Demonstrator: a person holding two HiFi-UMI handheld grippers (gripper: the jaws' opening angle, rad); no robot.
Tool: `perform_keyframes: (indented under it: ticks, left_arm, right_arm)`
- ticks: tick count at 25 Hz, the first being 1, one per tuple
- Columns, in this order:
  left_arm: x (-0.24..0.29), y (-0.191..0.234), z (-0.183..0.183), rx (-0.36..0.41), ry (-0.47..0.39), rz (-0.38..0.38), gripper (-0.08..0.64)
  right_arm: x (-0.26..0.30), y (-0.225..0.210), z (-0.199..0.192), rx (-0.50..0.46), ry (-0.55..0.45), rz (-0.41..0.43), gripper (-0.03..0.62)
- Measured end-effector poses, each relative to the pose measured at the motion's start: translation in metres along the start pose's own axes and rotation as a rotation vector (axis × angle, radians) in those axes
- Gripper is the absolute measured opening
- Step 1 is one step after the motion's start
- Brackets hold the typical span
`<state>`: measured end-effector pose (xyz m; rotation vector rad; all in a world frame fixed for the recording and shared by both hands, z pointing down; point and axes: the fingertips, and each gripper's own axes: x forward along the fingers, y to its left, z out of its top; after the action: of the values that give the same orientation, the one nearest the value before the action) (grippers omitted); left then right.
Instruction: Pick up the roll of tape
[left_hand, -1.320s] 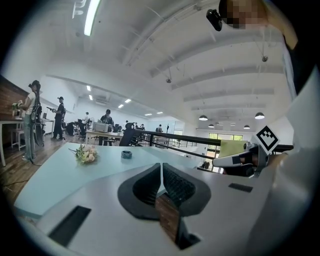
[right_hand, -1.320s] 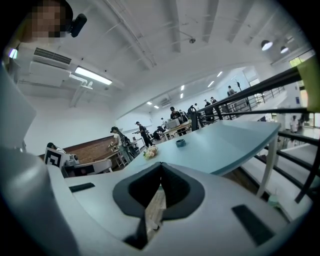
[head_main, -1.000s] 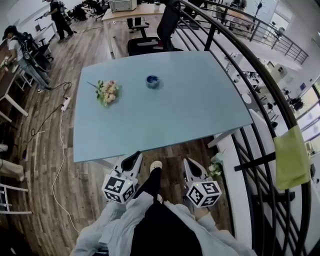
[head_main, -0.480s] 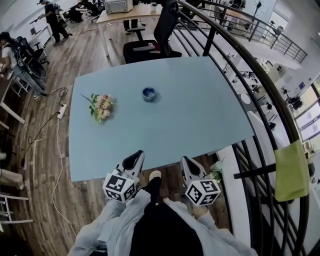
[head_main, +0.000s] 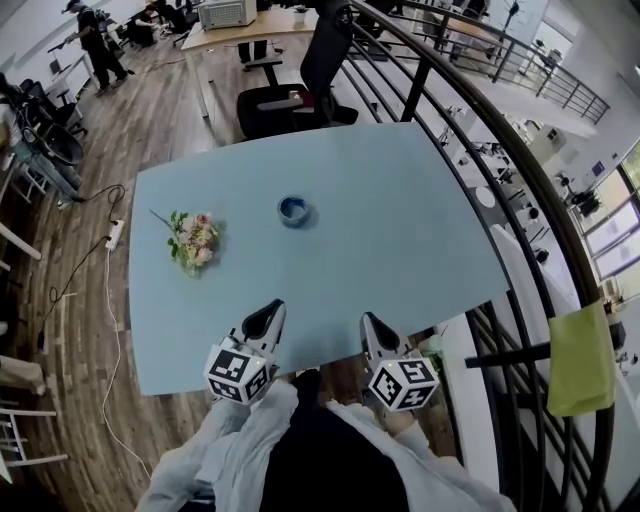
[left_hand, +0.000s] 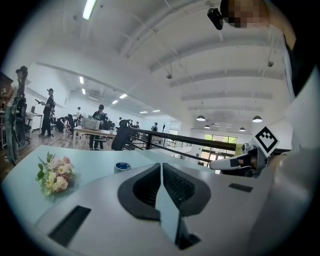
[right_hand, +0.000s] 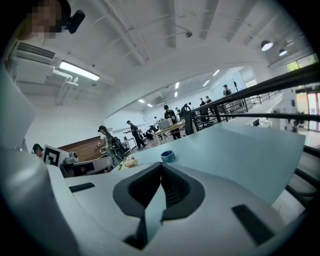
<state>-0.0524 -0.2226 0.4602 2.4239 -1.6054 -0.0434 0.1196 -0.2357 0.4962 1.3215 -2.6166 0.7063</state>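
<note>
**Tabletop** (head_main: 400, 220): pale blue and rectangular. It fills the middle of the head view, and its near edge crosses the lower centre of the frame.

**Tape** (head_main: 294, 210): a blue roll lying flat on the tabletop, a little left of frame centre, in the table's far half. Nothing touches it. In the left gripper view it lies beyond the tips, left of centre. In the right gripper view it lies just above the tips.

**Flowers** (head_main: 192, 240): a small pink-and-white bunch with green stems. It lies on the tabletop left of the tape and apart from it.

**Left tongs** (head_main: 271, 308): lower left of centre in the head view, pointing up-frame, with the tips over the tabletop's near strip. The jaws are together with nothing between them. They are well apart from the tape.

**Right tongs** (head_main: 368, 321): lower right of centre, beside the left pair, with the tips at the tabletop's near edge. The jaws are together and empty. They are well apart from the tape.

**Sleeves** (head_main: 230, 455): grey, at the bottom of the frame behind both tongs.

**Chair** (head_main: 290, 100): black, beyond the tabletop's far edge at top centre.

**Railing** (head_main: 520, 180): dark bars curving down the right side of the frame.

**Cloth** (head_main: 578, 360): yellow-green, hung on the railing at lower right.

**Floor** (head_main: 60, 330): wood planks on the left of the frame. A white power strip (head_main: 113, 234) and its cable lie on it.
</note>
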Motion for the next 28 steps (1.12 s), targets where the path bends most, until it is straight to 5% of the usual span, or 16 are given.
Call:
perform_keyframes:
  ticks: [2,5,9,20,28]
  left_arm:
    - [0.01,0.008,0.002,-0.002,-0.003,0.001,0.026]
    - [0.023,0.022,0.004,-0.012,-0.01,0.008,0.026]
    - [0.035,0.04,0.005,-0.026,-0.015,0.018,0.026]
    - [0.054,0.07,-0.016,-0.098,0.012,0.037,0.026]
    - [0.059,0.088,-0.02,-0.126,0.001,0.124,0.026]
  right_arm:
    - [0.011,-0.003,0.006,-0.01,0.003,-0.001,0.015]
    - [0.029,-0.01,0.012,-0.02,0.02,-0.001,0.172]
    - [0.049,-0.019,0.018,-0.032,0.037,-0.025,0.229]
    - [0.07,-0.026,0.019,-0.1,0.105,-0.025,0.232]
    - [0.102,-0.033,0.032,-0.161,0.168,0.039,0.222]
